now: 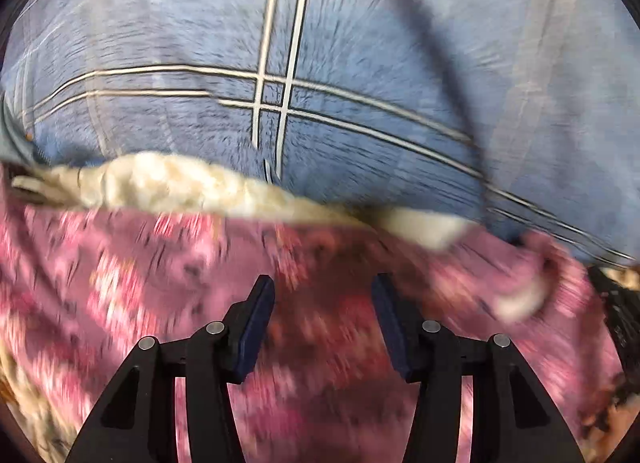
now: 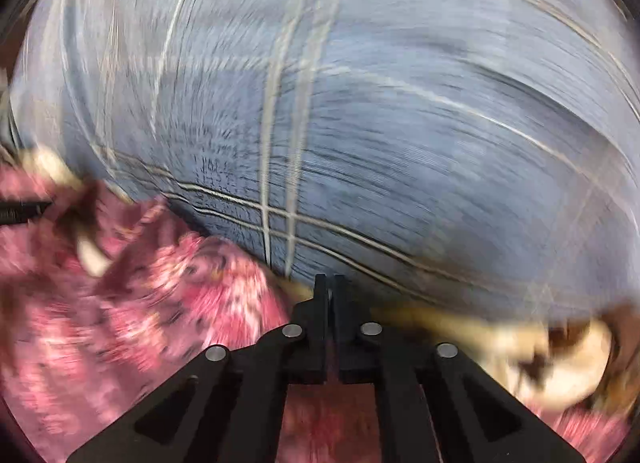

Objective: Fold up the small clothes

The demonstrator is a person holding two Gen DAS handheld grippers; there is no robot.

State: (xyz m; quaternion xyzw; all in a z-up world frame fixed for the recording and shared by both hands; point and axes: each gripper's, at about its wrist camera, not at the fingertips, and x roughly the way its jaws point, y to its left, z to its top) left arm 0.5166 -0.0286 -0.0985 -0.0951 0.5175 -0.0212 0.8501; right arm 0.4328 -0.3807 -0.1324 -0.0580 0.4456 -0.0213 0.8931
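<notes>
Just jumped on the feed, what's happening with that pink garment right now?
A person with two handheld grippers is working a pink floral garment with a cream edge, on a blue plaid cloth. The right gripper is shut at the garment's cream edge, though blur hides whether it pinches fabric. The left gripper is open above the pink fabric, holding nothing. Both views are motion-blurred, and the garment lies rumpled, not neatly folded.

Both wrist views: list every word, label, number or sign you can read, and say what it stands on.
None can be read.
The pink floral garment carries only a blurred print.
The blue checked cloth carries only pale lines.
The hand-held grippers show no markings.
</notes>
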